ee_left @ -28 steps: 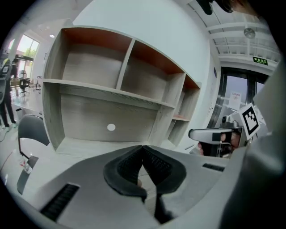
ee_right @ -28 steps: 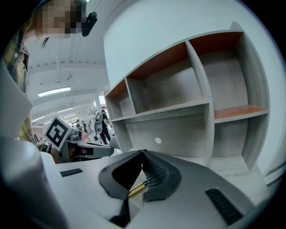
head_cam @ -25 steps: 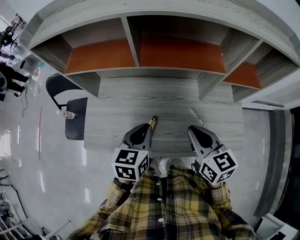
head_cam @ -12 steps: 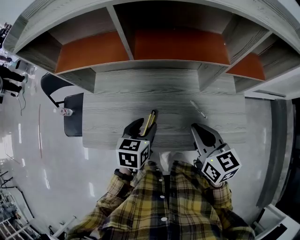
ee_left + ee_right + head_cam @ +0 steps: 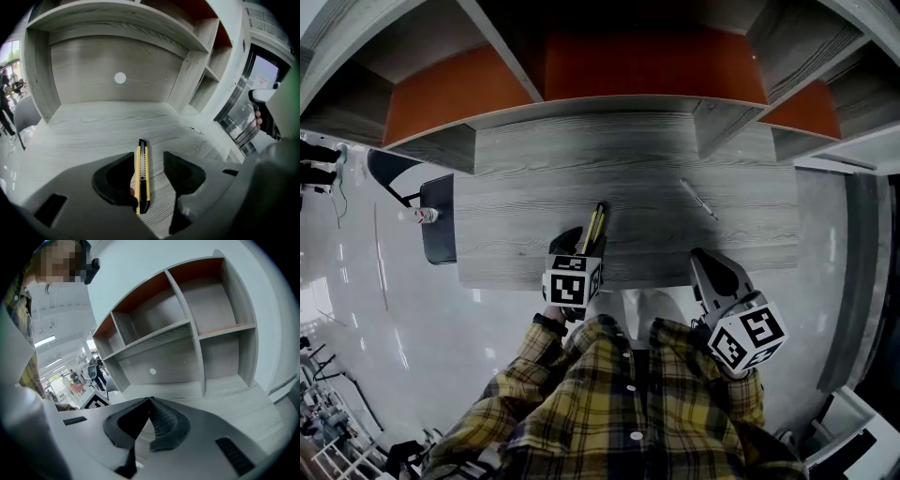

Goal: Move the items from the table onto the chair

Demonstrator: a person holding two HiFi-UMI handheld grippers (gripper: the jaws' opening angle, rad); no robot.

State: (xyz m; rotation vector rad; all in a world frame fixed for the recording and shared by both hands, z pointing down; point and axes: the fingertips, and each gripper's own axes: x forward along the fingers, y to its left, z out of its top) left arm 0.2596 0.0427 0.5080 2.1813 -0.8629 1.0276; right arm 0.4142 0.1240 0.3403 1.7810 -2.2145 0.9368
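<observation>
Looking steeply down over a yellow plaid shirt, the head view shows a grey wood-grain counter point(image 5: 637, 169) under open shelves. I hold one tool in each hand.

The left tool point(image 5: 149, 159) points down at the counter with its jaws spread wide; they have just been opening. A yellow and black utility knife point(image 5: 142, 173) lies flat on the counter between those jaws. It runs lengthways along the gap, nearer the left jaw. The pads do not clamp it, and I cannot tell whether the left pad brushes it.

The right tool point(image 5: 150, 403) is clenched, its jaw tips meeting with nothing between them. It hangs at the near edge of the counter. A thin pen point(image 5: 698, 199) lies on the counter ahead of this tool, well apart from it.

The dark chair point(image 5: 441, 239) stands well off to the left of the left tool, past the counter's end. A small bottle point(image 5: 425, 216) sits on its seat.

I judge the step in hand to be picking up the knife: the approach looks complete, but the grip is not yet made. The next move calls for closing the left jaws squarely across the knife's narrow body. It should stay centred so it does not skid on the smooth wood. Then it can be lifted and carried left to the chair. The pen remains for afterwards.
</observation>
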